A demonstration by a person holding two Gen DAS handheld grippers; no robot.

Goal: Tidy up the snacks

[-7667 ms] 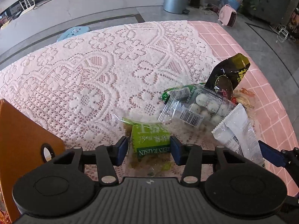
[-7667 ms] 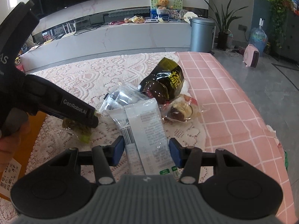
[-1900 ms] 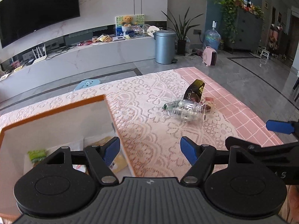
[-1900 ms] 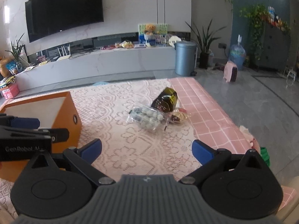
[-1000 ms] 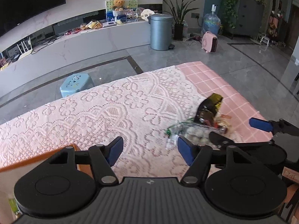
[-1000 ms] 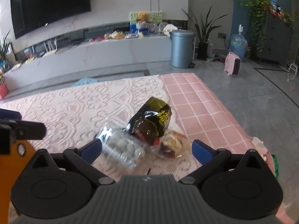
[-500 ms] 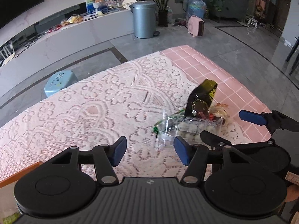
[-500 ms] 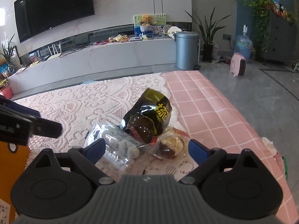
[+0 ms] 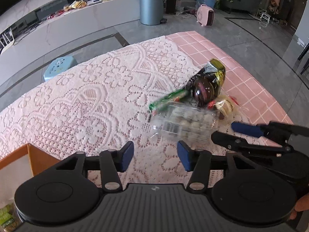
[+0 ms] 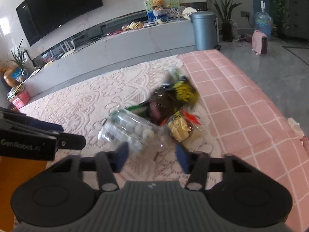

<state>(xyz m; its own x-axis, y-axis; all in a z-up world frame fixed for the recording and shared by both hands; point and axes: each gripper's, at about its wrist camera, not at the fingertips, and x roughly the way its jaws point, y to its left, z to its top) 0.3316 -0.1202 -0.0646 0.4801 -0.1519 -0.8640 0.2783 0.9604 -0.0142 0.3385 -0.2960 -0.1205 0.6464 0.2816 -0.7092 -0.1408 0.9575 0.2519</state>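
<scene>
A small heap of snacks lies on the lace cloth near the pink table edge: a clear packet of white balls (image 9: 185,123) (image 10: 129,129), a dark bag with yellow print (image 9: 209,84) (image 10: 173,98), a green wrapped stick (image 9: 168,100) and a small cake in clear wrap (image 9: 226,106) (image 10: 180,128). My left gripper (image 9: 155,156) is open and empty, just short of the clear packet. My right gripper (image 10: 151,154) is open and empty, just short of the packet and cake; it also shows in the left wrist view (image 9: 229,131).
The orange box (image 9: 36,157) stands at the near left, with a green snack pack (image 9: 7,219) inside it. The lace cloth (image 9: 87,96) covers most of the table; pink checked cloth (image 10: 241,104) runs to the right edge. A blue stool (image 9: 59,67) stands beyond the table.
Both grippers have moved from the orange box back toward the snack heap and lower to the table. Their jaws have narrowed but stay open and empty.
</scene>
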